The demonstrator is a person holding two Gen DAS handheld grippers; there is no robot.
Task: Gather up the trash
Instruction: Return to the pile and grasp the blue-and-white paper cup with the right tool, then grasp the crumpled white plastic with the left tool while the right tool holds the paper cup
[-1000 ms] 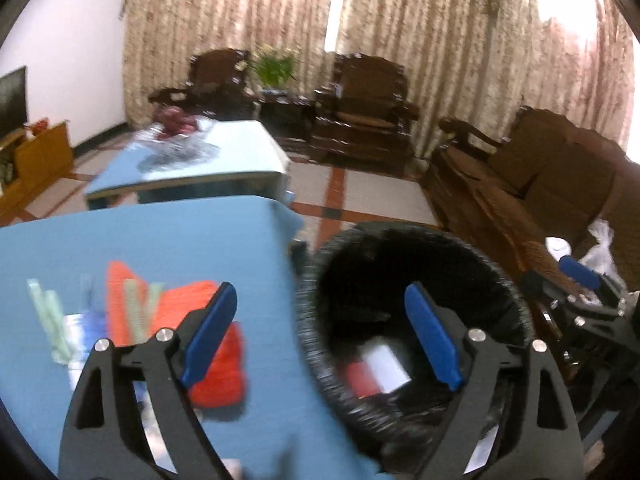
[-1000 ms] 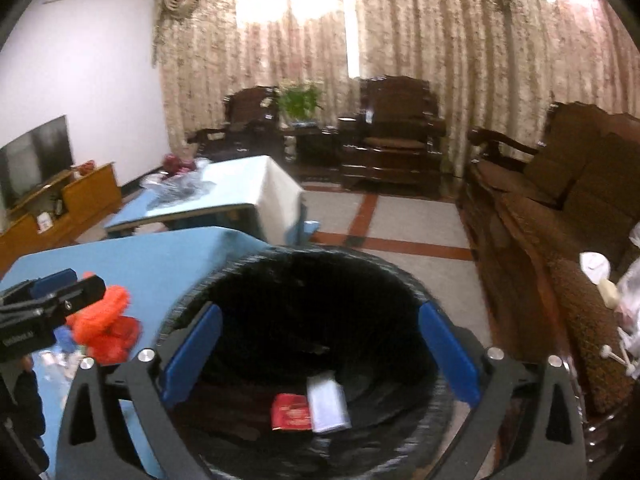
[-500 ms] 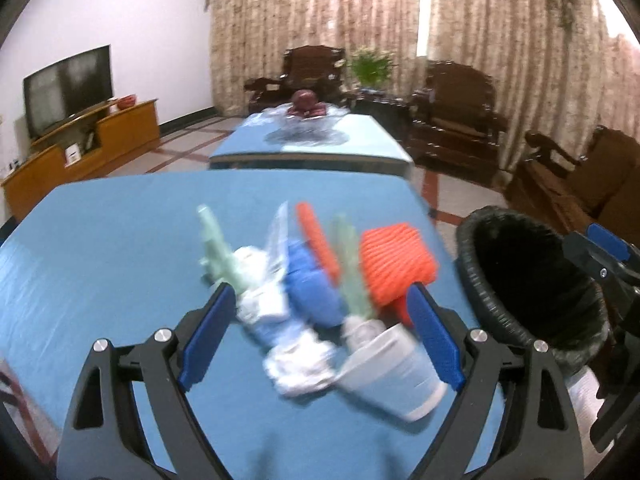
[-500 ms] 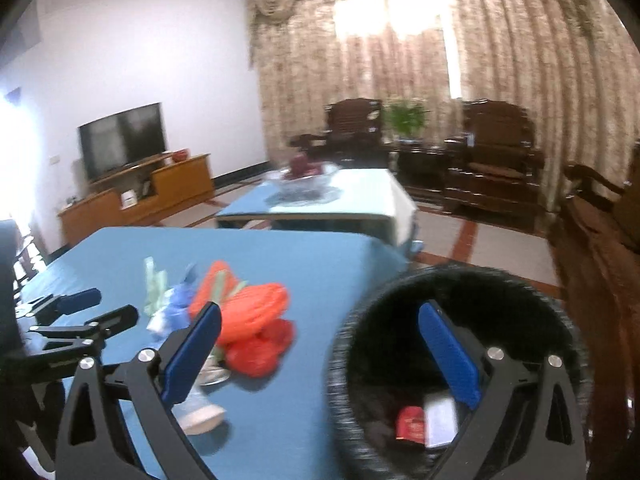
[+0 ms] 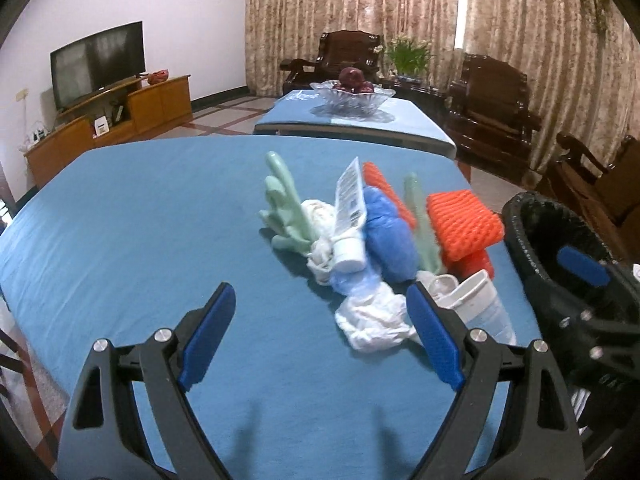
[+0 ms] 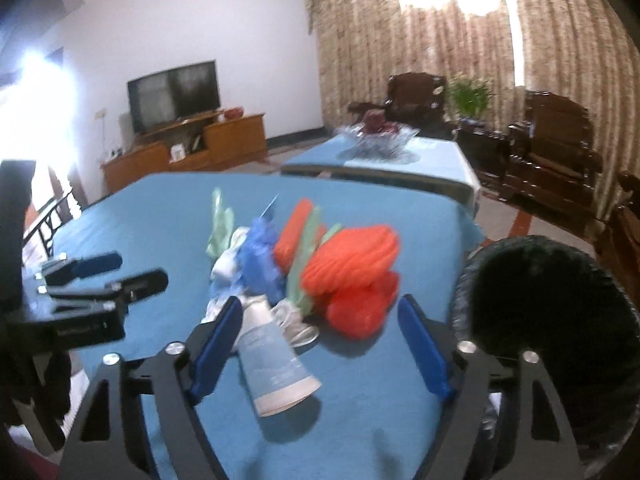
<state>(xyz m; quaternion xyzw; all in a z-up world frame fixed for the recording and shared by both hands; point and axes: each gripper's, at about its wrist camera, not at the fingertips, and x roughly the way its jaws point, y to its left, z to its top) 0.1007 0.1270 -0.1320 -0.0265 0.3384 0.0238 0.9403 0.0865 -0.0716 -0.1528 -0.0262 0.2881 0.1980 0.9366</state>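
A heap of trash lies on the blue table (image 5: 140,220): a pale green glove (image 5: 284,208), a white tube (image 5: 350,216), a blue plastic wad (image 5: 390,236), orange foam netting (image 5: 464,224), a crumpled white bag (image 5: 376,320) and a paper cup on its side (image 6: 276,368). My left gripper (image 5: 322,340) is open and empty just short of the heap. My right gripper (image 6: 320,348) is open and empty, its fingers either side of the cup and the orange netting (image 6: 356,268). A black-lined bin (image 6: 548,320) stands at the table's right edge.
A second blue table with a glass fruit bowl (image 5: 352,96) stands behind. Dark wooden armchairs (image 5: 492,104) and curtains fill the back. A TV on a wooden cabinet (image 5: 100,64) is at the left. The left gripper also shows in the right wrist view (image 6: 104,272).
Both grippers have swung left, away from above the bin and onto the table. The trash heap now fills the middle of both views. Both stay open.
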